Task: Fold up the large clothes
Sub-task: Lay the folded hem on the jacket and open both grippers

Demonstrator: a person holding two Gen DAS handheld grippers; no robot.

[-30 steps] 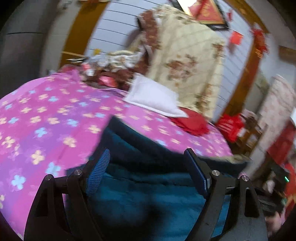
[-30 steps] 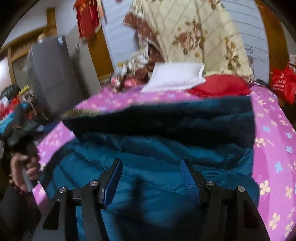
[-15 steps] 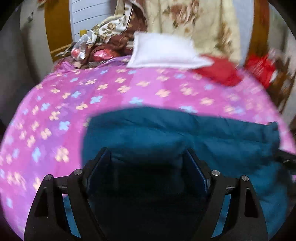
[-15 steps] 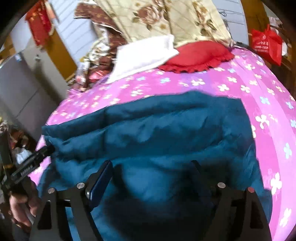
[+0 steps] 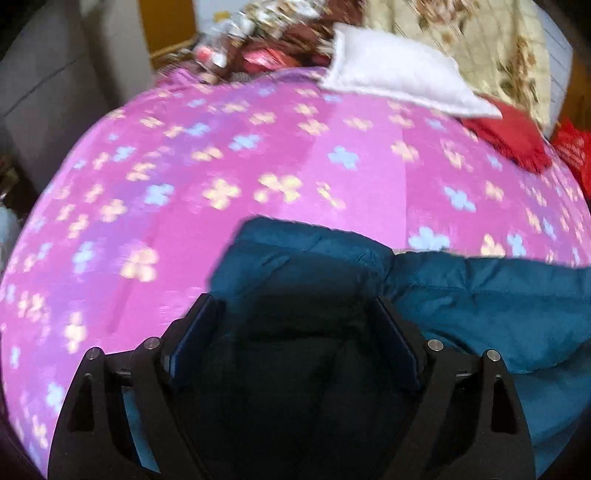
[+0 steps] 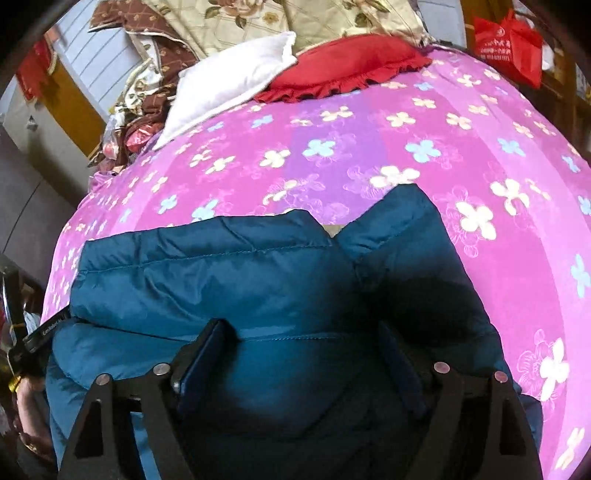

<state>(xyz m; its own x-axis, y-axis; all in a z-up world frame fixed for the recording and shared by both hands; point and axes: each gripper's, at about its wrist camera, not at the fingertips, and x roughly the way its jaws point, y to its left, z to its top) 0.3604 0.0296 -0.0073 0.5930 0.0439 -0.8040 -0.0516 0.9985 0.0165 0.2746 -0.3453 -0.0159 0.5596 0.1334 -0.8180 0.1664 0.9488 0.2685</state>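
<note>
My left claw [image 5: 295, 317] and my right claw [image 6: 299, 339] both hang over the jacket [image 6: 221, 273], which lies on the near part of the bed [image 6: 369, 147]. My right claw sits toward the jacket's right side, my left claw at its left end. Behind the jacket the bedspread stretches to a pillow [image 6: 236, 77], with a cushion [image 6: 347, 62] touching its right side. A quilt [image 6: 280, 18] is heaped behind both.

Bedspread [image 6: 369, 155] free; pillows [image 6: 236, 77] far end.
</note>
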